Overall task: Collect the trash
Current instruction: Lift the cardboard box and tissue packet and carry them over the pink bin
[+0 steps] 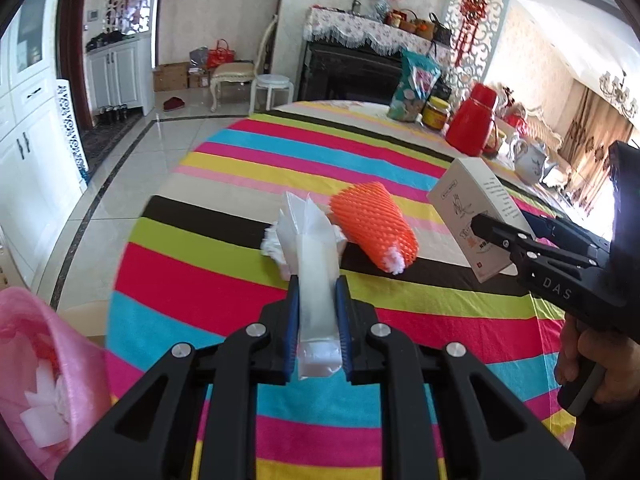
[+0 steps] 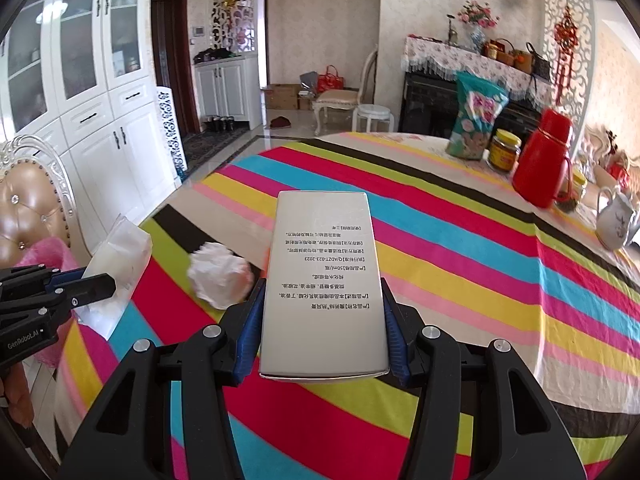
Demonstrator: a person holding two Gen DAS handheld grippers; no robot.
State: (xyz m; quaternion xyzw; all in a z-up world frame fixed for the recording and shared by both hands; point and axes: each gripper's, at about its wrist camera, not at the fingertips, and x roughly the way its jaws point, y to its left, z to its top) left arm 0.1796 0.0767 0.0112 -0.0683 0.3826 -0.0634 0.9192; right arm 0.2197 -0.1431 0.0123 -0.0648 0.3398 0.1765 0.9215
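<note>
Tongs [image 1: 317,280] hover over striped tablecloth [image 1: 240,312].

Red thermos [image 2: 545,160], yellow-lidded jar [image 2: 505,149] and snack bag [image 2: 476,118] on striped tablecloth [image 2: 460,232].

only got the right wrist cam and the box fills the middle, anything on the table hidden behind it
Observer: Yes. Behind the white carton an orange foam fruit net lies on the striped tablecloth, with white stuffing poking from its near end.
Operator: left gripper is side on for me, is it really clamped on that white wrapper
Observer: Yes. The left gripper has both blue pads shut on the white plastic wrapper, pinching it into a narrow strip.
Operator: whats in the pink thing by the chair
Observer: The pink bag is open at the top, with white scraps inside.
</note>
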